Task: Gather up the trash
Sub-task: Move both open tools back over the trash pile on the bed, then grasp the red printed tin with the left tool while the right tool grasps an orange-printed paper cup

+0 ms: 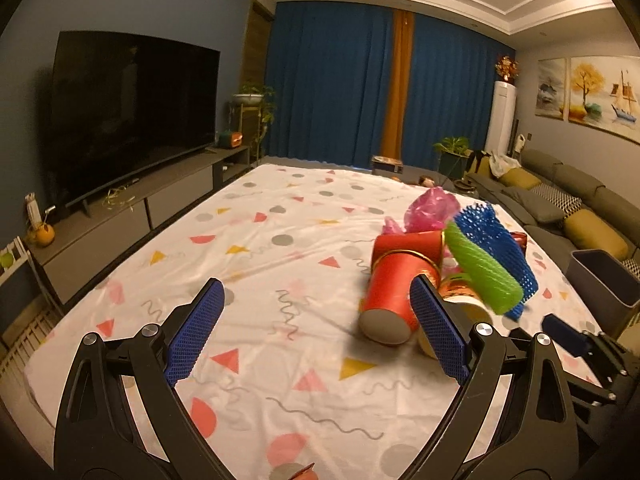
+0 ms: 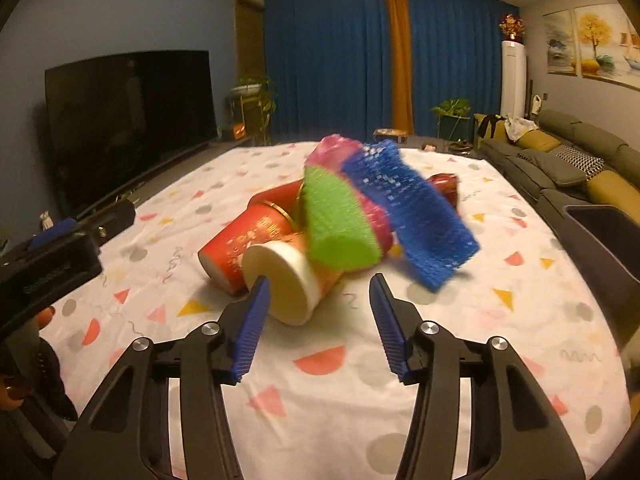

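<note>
A heap of trash (image 2: 320,220) on a patterned table is being approached. Both the left gripper (image 1: 316,332) and right gripper (image 2: 318,320) are held open, empty; closing on one item is called for next.

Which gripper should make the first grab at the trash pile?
Probably the right gripper: its open jaws face the pile, the white-bottomed cup just ahead. The left gripper points at bare tablecloth, pile off to its side.

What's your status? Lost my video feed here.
Both grippers, left and right, open, empty. Trash pile ahead: red paper cups, green foam net, blue foam net. Nothing blocking.
</note>
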